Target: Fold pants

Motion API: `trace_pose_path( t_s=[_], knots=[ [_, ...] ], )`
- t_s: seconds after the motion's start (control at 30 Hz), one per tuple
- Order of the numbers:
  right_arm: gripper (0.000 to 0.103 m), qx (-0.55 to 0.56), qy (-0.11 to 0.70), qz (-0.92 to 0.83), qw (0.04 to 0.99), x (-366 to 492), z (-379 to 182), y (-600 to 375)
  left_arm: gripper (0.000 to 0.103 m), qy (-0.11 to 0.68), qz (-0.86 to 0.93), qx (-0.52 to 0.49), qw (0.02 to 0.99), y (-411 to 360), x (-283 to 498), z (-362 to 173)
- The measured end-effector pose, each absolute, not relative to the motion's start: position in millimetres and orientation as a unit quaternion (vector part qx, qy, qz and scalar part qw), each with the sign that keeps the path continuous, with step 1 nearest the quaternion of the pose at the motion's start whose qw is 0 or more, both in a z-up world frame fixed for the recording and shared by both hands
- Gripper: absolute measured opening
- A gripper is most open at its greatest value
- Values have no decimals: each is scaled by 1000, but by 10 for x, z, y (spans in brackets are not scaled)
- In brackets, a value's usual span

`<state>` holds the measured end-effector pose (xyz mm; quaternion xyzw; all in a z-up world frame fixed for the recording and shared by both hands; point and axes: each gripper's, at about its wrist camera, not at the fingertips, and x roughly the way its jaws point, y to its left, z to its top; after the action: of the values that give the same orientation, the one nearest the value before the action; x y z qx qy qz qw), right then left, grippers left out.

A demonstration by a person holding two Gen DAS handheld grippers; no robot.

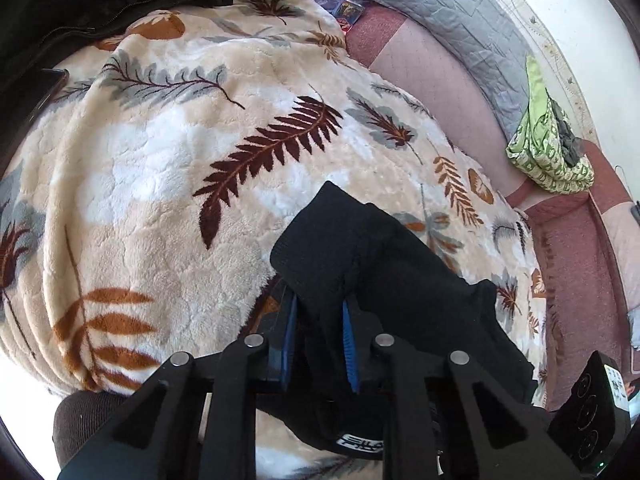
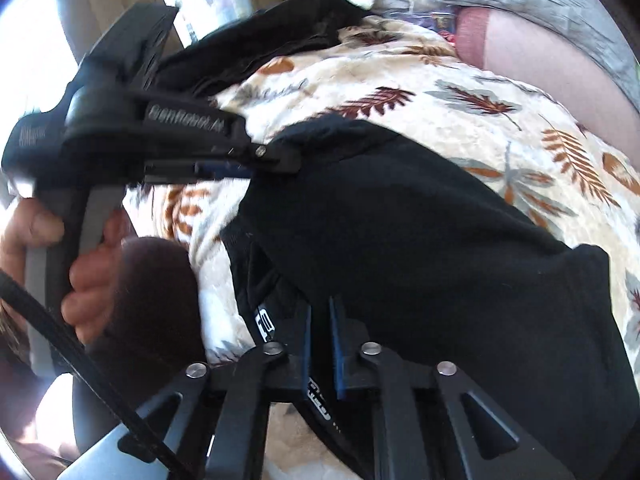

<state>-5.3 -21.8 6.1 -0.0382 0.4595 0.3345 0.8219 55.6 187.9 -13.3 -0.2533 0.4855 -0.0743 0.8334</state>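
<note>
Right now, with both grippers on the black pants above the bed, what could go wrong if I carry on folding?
1. The left gripper pinches bunched cloth of the black pants; a loose layer may slip out mid-fold.
2. The right gripper grips near the waistband label, close to the left gripper, so the two could collide.
3. The plush leaf-print blanket is soft and lumpy, so the fold may land creased.

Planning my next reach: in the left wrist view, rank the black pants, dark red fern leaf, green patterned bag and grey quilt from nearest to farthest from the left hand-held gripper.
1. Black pants, in the left hand-held gripper.
2. Dark red fern leaf, just ahead on the blanket.
3. Green patterned bag, right.
4. Grey quilt, far upper right.
</note>
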Motion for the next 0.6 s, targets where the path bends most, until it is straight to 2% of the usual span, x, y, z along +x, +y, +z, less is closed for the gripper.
trace_pose_path(
  t_s=[0.3, 0.37, 0.4, 0.5, 0.57, 0.6],
  knots=[
    [7, -36, 463, 357, 811, -301, 147, -213, 19, 492, -60, -267, 827, 1925, 136, -47],
    [8, -41, 468, 361, 806, -378, 75, -193, 24, 510, -51, -251, 821, 1886, 112, -148],
    [8, -44, 472, 361, 803, -407, 33, -191, 32, 519, -42, -243, 818, 1878, 99, -195],
    [16, -38, 492, 363, 791, -427, -94, -218, 37, 515, -36, -227, 826, 1879, 43, -164],
    [21, -26, 496, 366, 787, -439, -81, -305, 45, 501, -36, -220, 836, 1916, -10, -71],
    [23, -18, 495, 367, 788, -440, -38, -400, 53, 491, -34, -216, 843, 1954, -48, -15]
  ],
)
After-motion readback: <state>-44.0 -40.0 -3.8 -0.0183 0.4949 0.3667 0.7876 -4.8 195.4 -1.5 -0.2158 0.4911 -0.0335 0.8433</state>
